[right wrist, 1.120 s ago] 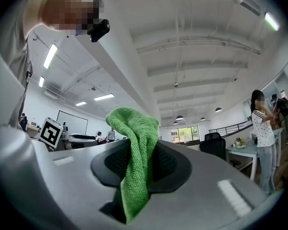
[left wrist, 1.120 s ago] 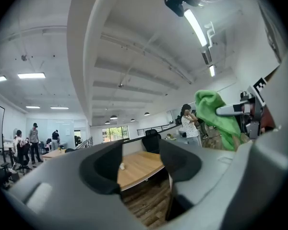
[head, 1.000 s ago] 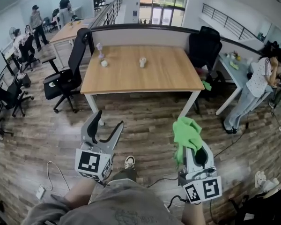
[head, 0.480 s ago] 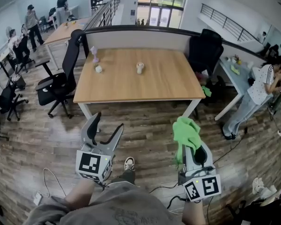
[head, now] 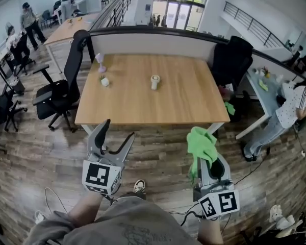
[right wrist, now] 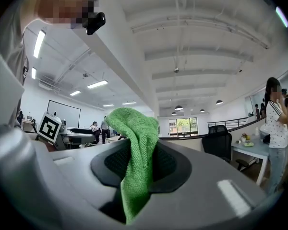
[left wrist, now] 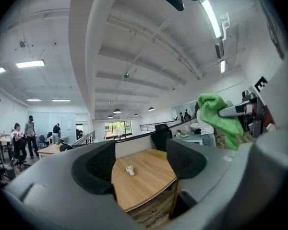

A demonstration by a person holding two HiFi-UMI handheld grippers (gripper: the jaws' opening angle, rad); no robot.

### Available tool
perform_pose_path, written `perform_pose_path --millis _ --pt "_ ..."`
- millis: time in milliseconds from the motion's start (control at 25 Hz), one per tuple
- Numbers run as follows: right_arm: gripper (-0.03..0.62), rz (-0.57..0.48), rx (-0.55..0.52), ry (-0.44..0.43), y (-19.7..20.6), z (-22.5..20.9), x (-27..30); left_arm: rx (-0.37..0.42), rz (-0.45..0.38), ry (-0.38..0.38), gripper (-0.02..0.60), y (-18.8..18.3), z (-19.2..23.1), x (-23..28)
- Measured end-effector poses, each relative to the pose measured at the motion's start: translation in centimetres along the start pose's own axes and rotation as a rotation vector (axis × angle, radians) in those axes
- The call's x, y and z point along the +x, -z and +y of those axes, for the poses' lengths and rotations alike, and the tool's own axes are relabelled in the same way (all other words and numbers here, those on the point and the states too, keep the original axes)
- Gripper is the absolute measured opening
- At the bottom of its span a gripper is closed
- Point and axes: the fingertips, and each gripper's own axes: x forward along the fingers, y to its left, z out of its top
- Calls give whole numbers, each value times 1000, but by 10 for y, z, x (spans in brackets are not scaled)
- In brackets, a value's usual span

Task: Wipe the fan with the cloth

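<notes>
The fan [head: 154, 81] is a small white thing standing near the middle of the wooden table [head: 194, 106], and it also shows between the jaws' tips as the fan [left wrist: 130, 170] in the left gripper view. My left gripper [head: 118, 130] is open and empty, held level over the floor short of the table's near edge. A green cloth [head: 201, 143] hangs bunched from my right gripper [head: 204, 156], which is shut on it. In the right gripper view the cloth [right wrist: 137, 143] drapes out from between the dark pads [right wrist: 170, 164]. Both grippers are well short of the fan.
A small purple object [head: 100, 63] and a white one [head: 105, 81] stand on the table's left part. A black office chair [head: 61, 93] sits at the table's left, another chair [head: 233, 60] at its far right. People stand at desks to the left and right. Cables lie on the floor.
Both grippers have travelled forward toward the table, which now sits closer and larger in the head view. The cloth stays in the right gripper, and the left jaws stay apart.
</notes>
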Motion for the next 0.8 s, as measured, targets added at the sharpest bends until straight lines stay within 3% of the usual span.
perform_pose_path --millis 200,440,800 --pt "98 35 9 -12 9 -8 74 6 60 19 331 21 41 61" --pt "98 37 0 -26 12 -14 144 20 68 41 331 33 78 116" --pt "98 88 6 -36 27 -26 193 -8 84 45 331 48 100 159"
